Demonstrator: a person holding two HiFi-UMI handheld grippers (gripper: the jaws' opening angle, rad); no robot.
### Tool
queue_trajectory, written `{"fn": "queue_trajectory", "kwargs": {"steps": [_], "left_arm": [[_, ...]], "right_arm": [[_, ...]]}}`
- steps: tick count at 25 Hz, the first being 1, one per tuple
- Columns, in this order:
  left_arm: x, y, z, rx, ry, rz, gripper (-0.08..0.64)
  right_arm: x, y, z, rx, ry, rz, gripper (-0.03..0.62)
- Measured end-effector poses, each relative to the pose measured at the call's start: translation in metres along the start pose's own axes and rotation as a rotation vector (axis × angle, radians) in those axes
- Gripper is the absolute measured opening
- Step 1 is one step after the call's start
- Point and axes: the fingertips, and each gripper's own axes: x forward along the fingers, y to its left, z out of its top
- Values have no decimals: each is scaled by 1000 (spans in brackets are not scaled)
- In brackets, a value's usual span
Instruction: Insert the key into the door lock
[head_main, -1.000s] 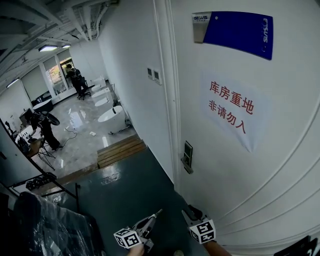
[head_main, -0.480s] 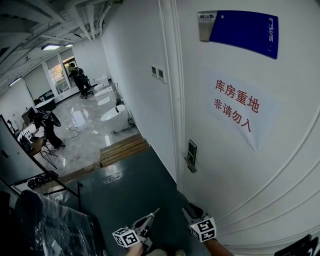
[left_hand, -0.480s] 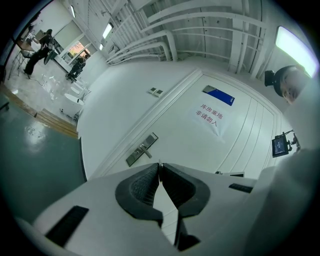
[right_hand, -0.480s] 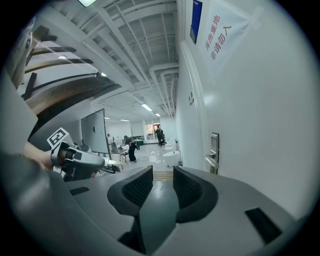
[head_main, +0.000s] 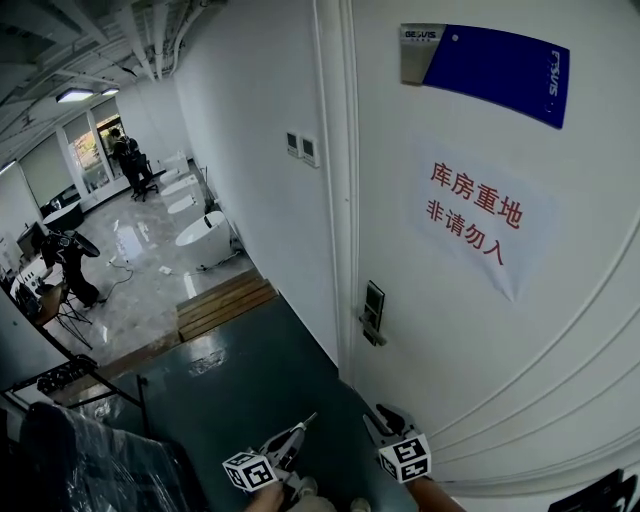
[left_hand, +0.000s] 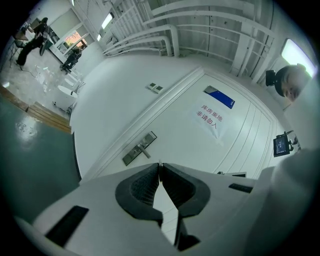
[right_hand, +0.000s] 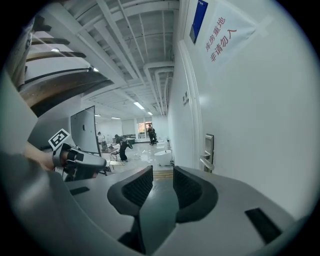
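The white door (head_main: 480, 340) fills the right of the head view. On its left edge sits a metal lock plate with a lever handle (head_main: 372, 312), which also shows in the left gripper view (left_hand: 139, 148) and the right gripper view (right_hand: 208, 150). My left gripper (head_main: 305, 424) is low in the head view, short of the lock and pointing toward the door. It is shut (left_hand: 159, 166) on a thin metal sliver, the key (left_hand: 159, 163). To its right, close to the door, my right gripper (head_main: 378, 420) stands open (right_hand: 163, 180) with nothing between its pads.
Wall switches (head_main: 302, 148) are left of the door frame. A blue sign (head_main: 490, 70) and a paper notice with red print (head_main: 475, 225) hang on the door. A wooden step (head_main: 225, 305) edges the green floor (head_main: 250, 390). Something plastic-wrapped (head_main: 90, 460) stands at bottom left. People (head_main: 125, 155) are far off.
The head view has swung a little. The left gripper has shifted slightly leftward in it, still shut on the key. The right gripper has stayed where it was.
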Motion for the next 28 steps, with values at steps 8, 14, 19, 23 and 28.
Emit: {"fn": "queue_trajectory", "kwargs": {"steps": [8,14,19,23,28], "left_arm": [[24,25,41,-10,60,-77,32],[40,47,65,-25,91,-121,32],[52,71,74,-31,111,-161,32],[58,77,87,-29,127,-181,32],[62,87,98,-34,136,-197,32]], "right_arm": [[33,0,20,10,-2,-90,121],[57,1,30,5,3,-143,121],[75,-2,33,7,-1,-187,121],[90,0,36,9,-9,-209,121],[104,0,36,17,-18,-227,121]]}}
